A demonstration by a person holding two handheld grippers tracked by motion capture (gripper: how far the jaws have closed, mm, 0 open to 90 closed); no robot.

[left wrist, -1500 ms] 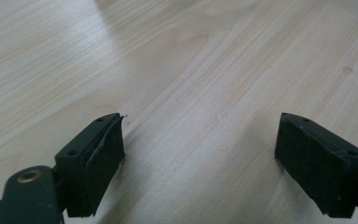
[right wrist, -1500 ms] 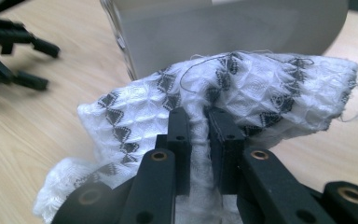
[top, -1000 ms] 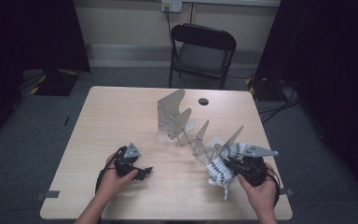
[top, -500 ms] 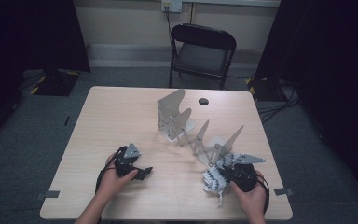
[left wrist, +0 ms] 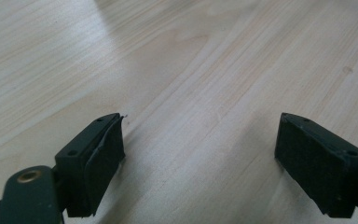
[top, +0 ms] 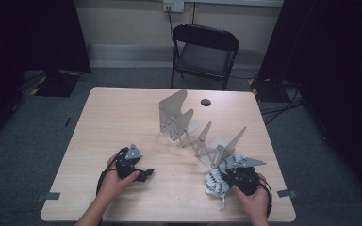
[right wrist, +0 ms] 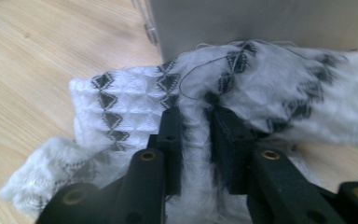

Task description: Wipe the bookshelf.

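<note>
Since a second ago the right gripper [top: 224, 181] has come down with the white knitted cloth patterned with black diamonds [top: 215, 182], so the cloth now lies bunched on the pale wooden table [top: 122, 113], just beside the near end of the grey folding rack of upright metal plates [top: 195, 129]. The gripper's jaws have just been opening; in the right gripper view a fold of cloth [right wrist: 261, 93] sits in the narrow gap between them, and I cannot tell whether the pads are pressing on it. The left gripper [top: 139, 174] rests on the table well apart from the cloth, jaws spread wide and holding nothing.

The risk, as I judge it, is a loose black thread [right wrist: 191, 79] or the open knit snagging on a pad, so that lifting away drags the cloth or tips the light rack.

Counted: one cloth, one rack, two grippers, one black folding chair [top: 206, 52] beyond the table, one small dark disc [top: 206, 102] on the tabletop.
</note>
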